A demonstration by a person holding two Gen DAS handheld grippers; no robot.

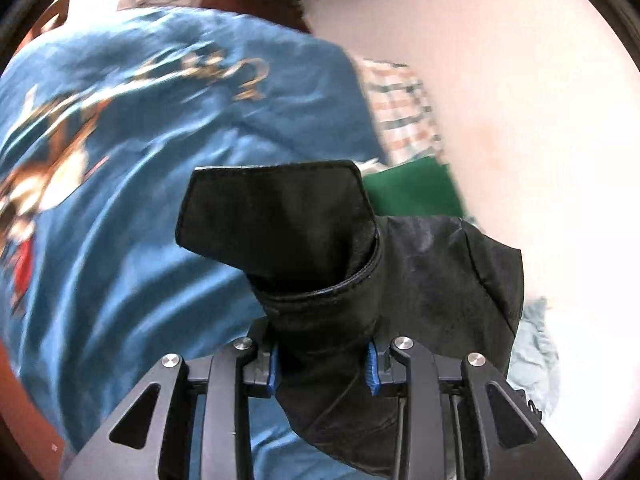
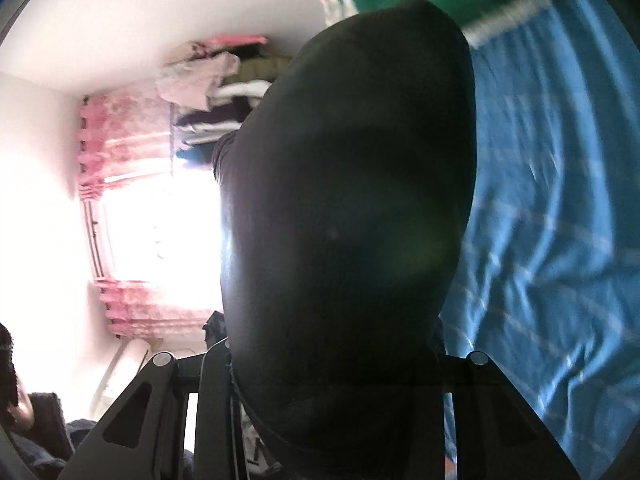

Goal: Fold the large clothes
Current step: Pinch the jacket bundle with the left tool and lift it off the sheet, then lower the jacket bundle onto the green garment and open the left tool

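My left gripper [image 1: 323, 364] is shut on a black garment [image 1: 304, 240]. A folded corner of the cloth stands up between the blue pads [image 1: 273, 368], and the rest drapes to the right. In the right wrist view the same black garment [image 2: 344, 216] bulges over my right gripper [image 2: 332, 376] and hides its fingertips. The cloth rises straight out from between the fingers. Both views are tilted and blurred by motion.
A blue bedspread with a cartoon print [image 1: 132, 128] lies under the left gripper; it also shows in the right wrist view [image 2: 560, 200]. A checked cloth [image 1: 404, 108] and a green cloth [image 1: 412, 192] lie beside it. A bright window with pink curtains [image 2: 132, 216] and stacked clothes [image 2: 216, 92] are at the left.
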